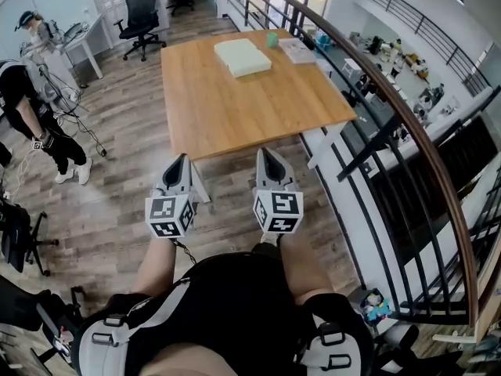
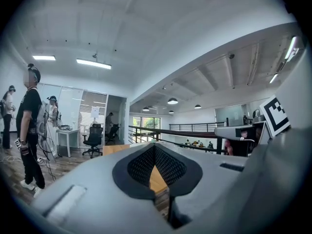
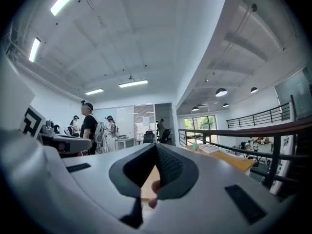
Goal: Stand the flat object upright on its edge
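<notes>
The flat object, a pale white slab (image 1: 243,56), lies flat on the far part of the wooden table (image 1: 235,108). I hold both grippers close to my body, short of the table's near edge and well apart from the slab. The left gripper (image 1: 182,161) is shut with nothing in it, and its jaws meet at the tip in the left gripper view (image 2: 155,147). The right gripper (image 1: 267,155) is also shut and empty, with its tips together in the right gripper view (image 3: 156,147). Both point up toward the table.
A green cup (image 1: 272,39) and a white book (image 1: 297,50) sit at the table's far right corner. A curved black railing (image 1: 407,131) runs along the right. A person (image 1: 31,108) stands at the left, and an office chair (image 1: 141,18) stands beyond the table.
</notes>
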### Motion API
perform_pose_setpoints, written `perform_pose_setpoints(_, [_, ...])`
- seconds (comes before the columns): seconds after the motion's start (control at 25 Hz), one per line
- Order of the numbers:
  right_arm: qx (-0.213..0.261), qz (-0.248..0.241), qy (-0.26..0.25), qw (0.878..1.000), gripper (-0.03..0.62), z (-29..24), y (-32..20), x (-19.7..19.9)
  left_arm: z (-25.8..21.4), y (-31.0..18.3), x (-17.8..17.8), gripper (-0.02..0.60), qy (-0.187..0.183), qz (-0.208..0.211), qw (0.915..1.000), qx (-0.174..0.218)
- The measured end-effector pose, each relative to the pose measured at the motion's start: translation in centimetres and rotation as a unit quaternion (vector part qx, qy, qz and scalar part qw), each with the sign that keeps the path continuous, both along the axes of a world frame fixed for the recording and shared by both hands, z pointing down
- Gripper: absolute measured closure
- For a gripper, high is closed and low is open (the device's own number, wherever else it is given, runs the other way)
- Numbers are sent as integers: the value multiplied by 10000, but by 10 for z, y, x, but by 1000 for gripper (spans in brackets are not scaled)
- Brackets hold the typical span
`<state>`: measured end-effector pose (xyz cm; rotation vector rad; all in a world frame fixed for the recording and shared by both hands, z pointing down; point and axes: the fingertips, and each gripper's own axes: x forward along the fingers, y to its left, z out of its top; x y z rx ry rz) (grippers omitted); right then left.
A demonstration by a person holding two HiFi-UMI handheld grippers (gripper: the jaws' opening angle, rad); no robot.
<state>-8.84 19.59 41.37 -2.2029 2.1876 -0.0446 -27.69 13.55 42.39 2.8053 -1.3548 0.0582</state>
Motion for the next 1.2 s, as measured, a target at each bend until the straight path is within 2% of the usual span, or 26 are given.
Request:
perform_pose_setpoints(0.24, [60, -10, 61, 10000, 589, -1, -22, 11, -1, -19, 11, 580, -22, 1, 9999, 118])
perform_pose_setpoints(0.48, [117, -78, 113, 9998, 589, 2, -66, 39, -2, -59, 41, 580, -34, -12, 9997, 236])
perform_pose_setpoints(0.8, [66, -254, 80, 9996, 589, 9, -160, 115, 13, -144, 116, 580, 200, -34, 9997, -153])
perform_pose_setpoints(1.2, [-200, -418, -79, 9989, 589, 27, -284, 224, 30, -258, 222, 580, -21, -213, 9988, -446])
